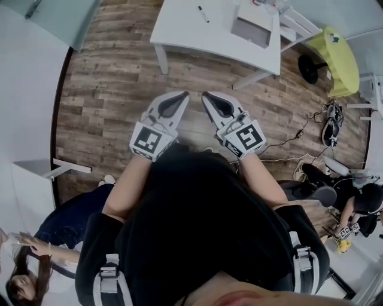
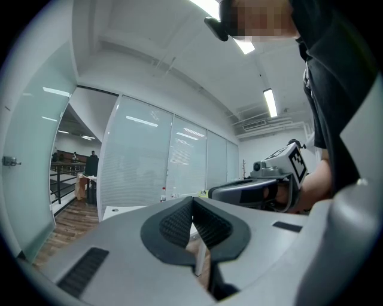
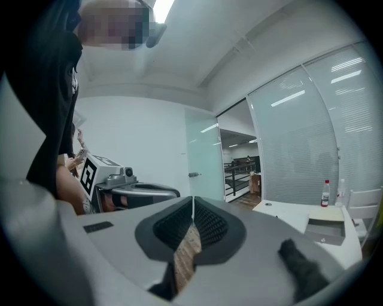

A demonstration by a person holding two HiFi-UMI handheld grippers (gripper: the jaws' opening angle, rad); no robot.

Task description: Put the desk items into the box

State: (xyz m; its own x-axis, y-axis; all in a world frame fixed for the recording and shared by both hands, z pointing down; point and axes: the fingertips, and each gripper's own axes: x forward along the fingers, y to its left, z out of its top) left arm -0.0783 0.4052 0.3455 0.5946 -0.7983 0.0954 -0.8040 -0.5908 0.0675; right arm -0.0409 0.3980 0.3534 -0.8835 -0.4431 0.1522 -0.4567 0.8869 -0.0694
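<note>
Jaws sitting fully closed and empty on left gripper and right gripper. Slim black marker pen is lying well ahead of both tips on white desk, with grey open box ahead-right. Pen is probably light, rigid and slick, so I'm planning a mid-barrel pinch.

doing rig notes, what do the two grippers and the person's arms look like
Both the left gripper and the right gripper are pale grey moulded shells that taper towards the jaws, which are lined with black ribbed pads. Each carries a white cube printed with black square markers. The person wears a black short-sleeved top, with the arms bare below the sleeves.
</note>
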